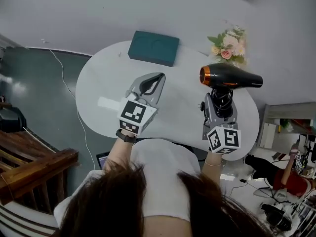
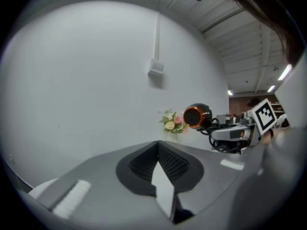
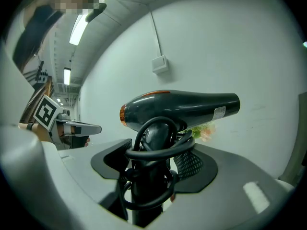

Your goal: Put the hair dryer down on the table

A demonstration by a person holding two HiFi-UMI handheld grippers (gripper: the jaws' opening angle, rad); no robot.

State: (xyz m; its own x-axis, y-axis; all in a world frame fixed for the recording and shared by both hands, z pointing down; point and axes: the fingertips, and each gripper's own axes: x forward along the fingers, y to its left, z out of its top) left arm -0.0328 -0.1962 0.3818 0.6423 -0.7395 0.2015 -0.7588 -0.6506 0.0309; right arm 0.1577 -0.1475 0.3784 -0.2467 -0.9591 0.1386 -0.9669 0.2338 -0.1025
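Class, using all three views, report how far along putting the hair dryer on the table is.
Done: the hair dryer is off the table, cord coiled around its handle. In hand: the right gripper clamps the handle, holding it above the white table. The left gripper is shut, empty. Left: lower it and release.

A teal box (image 1: 153, 48) is seen lying flat; a bunch of flowers (image 1: 228, 45) is set to its right; a white cable (image 1: 62, 75) is trailed across the floor (image 1: 34, 98).

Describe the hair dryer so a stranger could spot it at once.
Find the oval table. Over its right side, the right gripper holds the hair dryer by its cord-wrapped handle. Unlike the teal box and flowers, it is black with an orange ring.
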